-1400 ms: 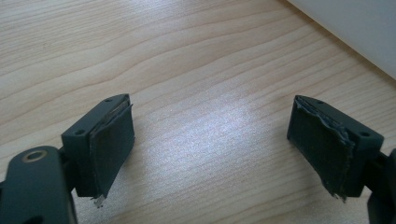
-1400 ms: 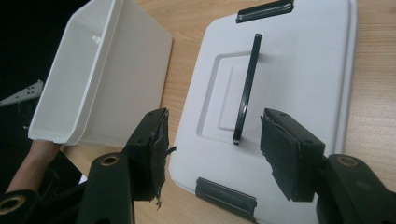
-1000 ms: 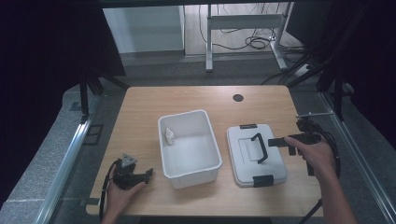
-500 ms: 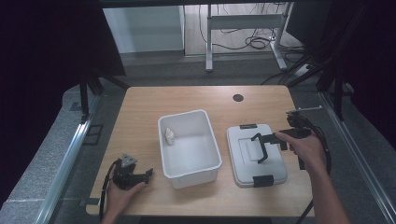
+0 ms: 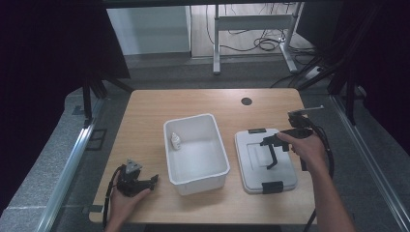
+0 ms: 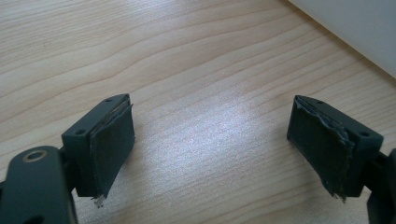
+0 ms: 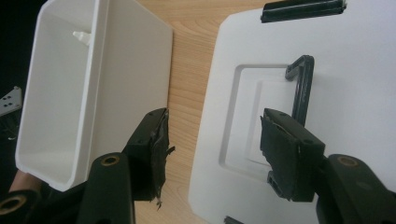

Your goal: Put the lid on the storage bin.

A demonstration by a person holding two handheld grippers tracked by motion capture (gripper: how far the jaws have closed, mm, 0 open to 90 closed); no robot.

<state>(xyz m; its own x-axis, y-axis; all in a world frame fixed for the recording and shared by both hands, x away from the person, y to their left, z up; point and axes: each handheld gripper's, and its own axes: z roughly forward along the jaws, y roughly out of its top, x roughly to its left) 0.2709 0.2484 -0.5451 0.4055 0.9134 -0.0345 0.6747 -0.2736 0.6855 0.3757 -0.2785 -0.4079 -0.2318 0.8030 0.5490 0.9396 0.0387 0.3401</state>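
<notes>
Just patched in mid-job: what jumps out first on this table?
The open white bin at the table's middle, a small white bottle in its far left corner. Right of it lies its white lid, the right gripper open above the black handle. The left gripper rests open, near left.

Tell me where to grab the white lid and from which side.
Grip the lid by its black handle, coming straight down from above. The lid lies flat on the table, its handle standing upright mid-panel, a bar the open right gripper could probably close across.

Black tongs [image 7: 212, 154] (torn pads), trailing cables.
</notes>
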